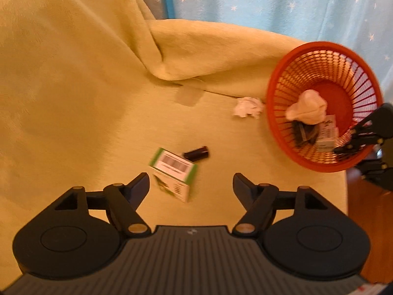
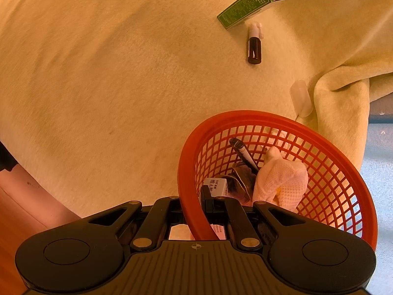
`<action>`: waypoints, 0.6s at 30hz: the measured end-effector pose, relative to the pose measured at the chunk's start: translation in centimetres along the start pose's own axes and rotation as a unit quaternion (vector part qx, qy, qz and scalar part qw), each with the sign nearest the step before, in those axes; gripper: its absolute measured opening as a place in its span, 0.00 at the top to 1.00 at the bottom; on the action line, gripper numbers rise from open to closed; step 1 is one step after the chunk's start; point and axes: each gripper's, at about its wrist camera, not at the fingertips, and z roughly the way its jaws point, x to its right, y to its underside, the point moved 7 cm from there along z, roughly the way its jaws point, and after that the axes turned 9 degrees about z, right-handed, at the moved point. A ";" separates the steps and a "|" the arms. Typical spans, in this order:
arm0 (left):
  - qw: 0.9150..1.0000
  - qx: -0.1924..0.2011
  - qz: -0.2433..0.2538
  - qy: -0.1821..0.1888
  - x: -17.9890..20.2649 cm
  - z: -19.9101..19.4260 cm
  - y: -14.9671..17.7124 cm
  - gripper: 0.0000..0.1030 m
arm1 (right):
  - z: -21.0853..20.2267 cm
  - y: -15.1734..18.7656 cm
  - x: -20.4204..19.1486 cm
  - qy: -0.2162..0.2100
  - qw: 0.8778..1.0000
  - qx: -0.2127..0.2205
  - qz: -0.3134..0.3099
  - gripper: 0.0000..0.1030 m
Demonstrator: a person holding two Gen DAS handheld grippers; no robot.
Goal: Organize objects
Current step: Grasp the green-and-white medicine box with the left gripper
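Right tongs (image 2: 196, 217) pinching rim of red plastic mesh basket (image 2: 319, 132), steadying it on yellow-cloth table (image 1: 73, 123). Left tongs (image 1: 191, 180) spread, hovering over green-white cardboard box (image 1: 173, 174); dark brown small bottle (image 1: 196, 153) just beyond. Step: collecting loose items. Next: descend, straddle box, close.

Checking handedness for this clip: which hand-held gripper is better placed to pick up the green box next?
Left. The left hand-held gripper is open with the green box right between its fingers, while the right hand-held gripper is shut on the red basket rim.
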 end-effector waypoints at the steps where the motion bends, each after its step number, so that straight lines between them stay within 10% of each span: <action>1: 1.000 0.001 0.007 -0.005 -0.5 0.2 0.0 0.31 | 0.0 0.0 0.0 0.000 1.000 0.000 0.000 0.98; 18: 0.991 -0.022 0.130 0.027 -1.7 5.4 -0.4 0.27 | 0.1 -0.2 0.1 -0.002 1.000 -0.003 0.000 0.98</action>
